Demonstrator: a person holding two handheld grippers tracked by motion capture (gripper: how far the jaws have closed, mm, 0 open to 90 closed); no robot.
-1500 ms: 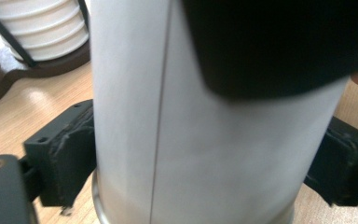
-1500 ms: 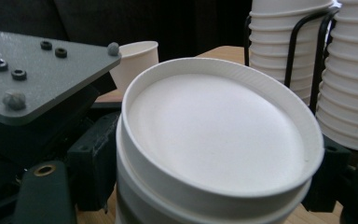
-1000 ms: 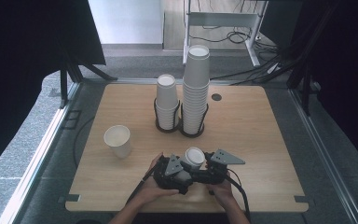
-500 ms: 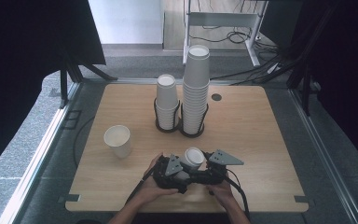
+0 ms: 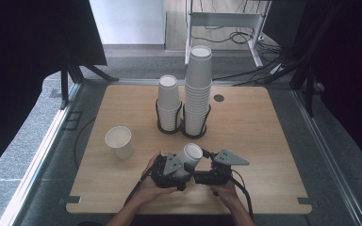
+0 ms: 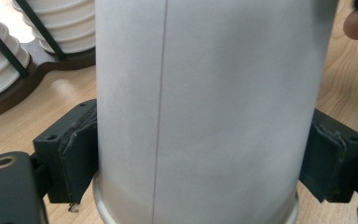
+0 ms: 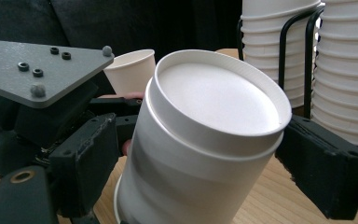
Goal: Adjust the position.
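- While the left hand-held gripper [image 5: 181, 165] has just been closing, its two pads [image 6: 77, 156] now press on either side of the white paper cup [image 6: 205, 107], low on the wall near the rolled rim, so it holds the cup.
- The right hand-held gripper [image 5: 207, 162] has just been opening a little; seen from its own camera, its jaws stand wide on either side of the upper end of the cup [image 7: 200, 144] and I see no pad pressing on it.
- The cup [image 5: 188, 157] is held upside down and tilted between the two grippers, just above the near edge of the worktop [image 5: 264, 136], its flat base turned up and away from the person.
- A step runs round the cup near its base, which suggests two cups nested together; the work in hand looks like pulling them apart.
- To do it well, I would keep the left grip firm but not so tight that it dents the paper, close the right jaws on the inner cup's exposed end alone, and draw straight along the cup's axis.
- Farther out, a single upright cup [image 5: 119, 141] stands to the left, well apart.
- Beyond, two stacks in a dark wire holder [image 5: 181, 125]: the short stack [image 5: 168, 101] and the tall stack [image 5: 198, 89].
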